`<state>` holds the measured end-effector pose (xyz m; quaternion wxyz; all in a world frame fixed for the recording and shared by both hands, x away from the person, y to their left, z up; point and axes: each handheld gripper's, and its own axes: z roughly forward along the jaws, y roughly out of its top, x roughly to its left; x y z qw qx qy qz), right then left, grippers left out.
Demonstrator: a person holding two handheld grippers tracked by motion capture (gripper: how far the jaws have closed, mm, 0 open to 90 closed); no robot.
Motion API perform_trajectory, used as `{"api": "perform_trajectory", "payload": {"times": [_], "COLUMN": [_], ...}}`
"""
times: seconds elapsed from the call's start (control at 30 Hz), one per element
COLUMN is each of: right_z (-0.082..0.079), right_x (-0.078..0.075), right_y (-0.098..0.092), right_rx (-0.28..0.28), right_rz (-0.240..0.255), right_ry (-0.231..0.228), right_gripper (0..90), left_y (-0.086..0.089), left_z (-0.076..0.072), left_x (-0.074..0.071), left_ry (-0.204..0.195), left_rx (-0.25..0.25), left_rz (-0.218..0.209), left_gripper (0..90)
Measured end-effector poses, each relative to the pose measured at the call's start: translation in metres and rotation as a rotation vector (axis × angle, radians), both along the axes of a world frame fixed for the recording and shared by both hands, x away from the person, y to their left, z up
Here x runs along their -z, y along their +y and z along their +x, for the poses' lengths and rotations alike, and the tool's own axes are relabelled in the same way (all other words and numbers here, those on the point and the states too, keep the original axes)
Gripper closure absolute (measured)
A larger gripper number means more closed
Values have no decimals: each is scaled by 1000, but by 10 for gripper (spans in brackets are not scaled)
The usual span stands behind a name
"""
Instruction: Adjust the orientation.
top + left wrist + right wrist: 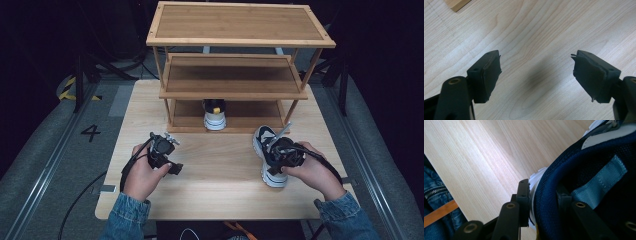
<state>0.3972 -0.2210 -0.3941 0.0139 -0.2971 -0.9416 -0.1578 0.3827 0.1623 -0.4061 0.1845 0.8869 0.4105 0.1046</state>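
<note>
Table [544, 30]: pale matt wood, fine grain, under the spread left jaws. Jaw pads [489, 75]: matt black rubber, frayed edges. Sneaker [584, 182] collar between right jaws: navy mesh cloth, grey woven tab inside. Shelf rack [240, 25]: smooth bamboo-look wood. Sleeves [125, 212]: denim.

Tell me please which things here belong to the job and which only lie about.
Job, likely:
- sneaker, collar clamped by right gripper
- matching sneaker on bottom shelf
- wooden shoe rack

Idle:
- left gripper, open over bare table

3-tier wood rack [240, 22], table [220, 190]
</note>
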Motion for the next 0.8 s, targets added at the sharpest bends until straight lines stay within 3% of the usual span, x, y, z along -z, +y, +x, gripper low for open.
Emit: {"api": "perform_trajectory", "payload": {"times": [0.37,0.8], "right_z": [4,43], "right_x": [-14,-20], "right_y": [8,41], "right_rx": [-2,-30], "right_rz": [21,5], "right_ry": [-66,-81], "right_gripper": [719,718], "left_y": [2,9], "left_z": [1,5], "left_x": [-2,-5], "left_ry": [-4,-5], "left_rx": [1,-16], "left_rz": [-5,-25], "left_gripper": [225,225]}}
